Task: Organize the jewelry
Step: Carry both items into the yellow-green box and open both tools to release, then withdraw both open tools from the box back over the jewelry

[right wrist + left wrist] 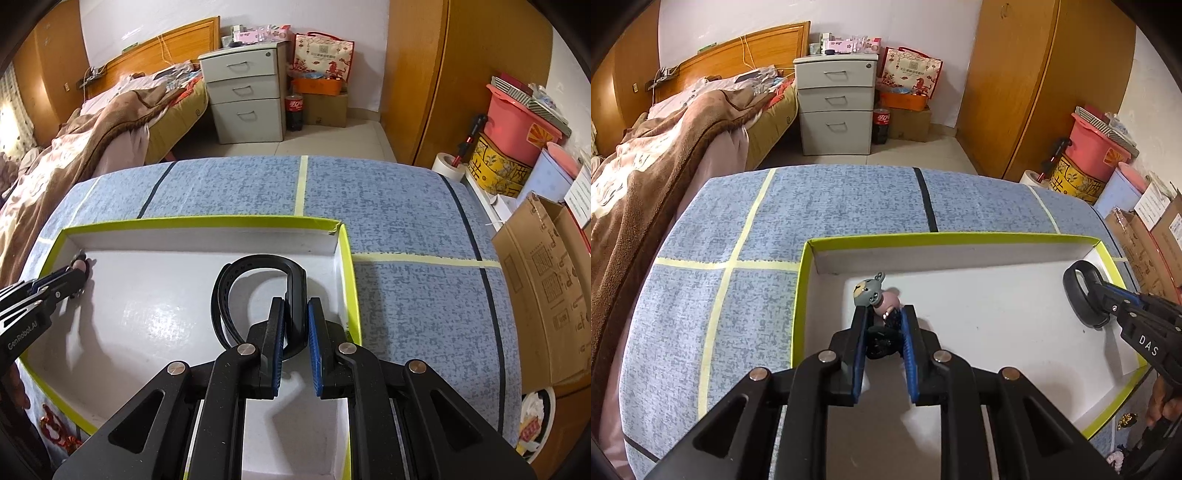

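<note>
Black rubber wristband (pixel 258 295), a looped strap, stands on edge at the right of the white tray (pixel 347 266), pinched in the nearly closed fingers of the right gripper (pixel 295 314), apparently for setting down. At the tray's far left, the left gripper (pixel 884 321), fingers narrowly apart, holds a black hair tie with a grey-and-pink cartoon charm (pixel 873 295). Tray sits on the blue-clothed desk (pixel 746 302).

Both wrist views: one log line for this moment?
left gripper: charm between pads, over box | right gripper: shut on band, over box
</note>
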A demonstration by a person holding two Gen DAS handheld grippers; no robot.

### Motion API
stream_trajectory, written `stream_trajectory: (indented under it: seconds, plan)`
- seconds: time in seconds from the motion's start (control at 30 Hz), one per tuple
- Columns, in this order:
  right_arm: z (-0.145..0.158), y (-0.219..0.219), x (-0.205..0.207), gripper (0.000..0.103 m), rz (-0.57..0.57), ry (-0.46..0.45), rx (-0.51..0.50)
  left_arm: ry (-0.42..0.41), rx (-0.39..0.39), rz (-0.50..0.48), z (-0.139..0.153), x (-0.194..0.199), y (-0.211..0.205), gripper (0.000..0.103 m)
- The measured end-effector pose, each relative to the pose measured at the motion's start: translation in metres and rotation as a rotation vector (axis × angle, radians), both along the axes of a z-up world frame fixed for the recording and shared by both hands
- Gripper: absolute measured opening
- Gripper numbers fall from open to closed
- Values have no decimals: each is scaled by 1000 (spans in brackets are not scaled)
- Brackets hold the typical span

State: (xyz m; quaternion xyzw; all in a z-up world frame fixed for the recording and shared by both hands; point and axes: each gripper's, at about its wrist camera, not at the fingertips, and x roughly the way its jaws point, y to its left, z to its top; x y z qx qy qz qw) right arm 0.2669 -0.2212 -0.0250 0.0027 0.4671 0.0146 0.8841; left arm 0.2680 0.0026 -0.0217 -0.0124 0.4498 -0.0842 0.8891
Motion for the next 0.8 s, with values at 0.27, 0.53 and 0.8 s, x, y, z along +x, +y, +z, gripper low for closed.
stream_trajectory:
  seconds: [0.27,0.53,0.8]
  plan:
    - [0,2,0,14,-3,-4,-5,-3,4,-5,1,0,1,36]
    - [9,4,-11,36,0,-54,5,-8,-18,-7,7,-10,3,48]
    - [33,14,-42,36,10,-124,-4,-61,-45,-11,29,-40,6,49]
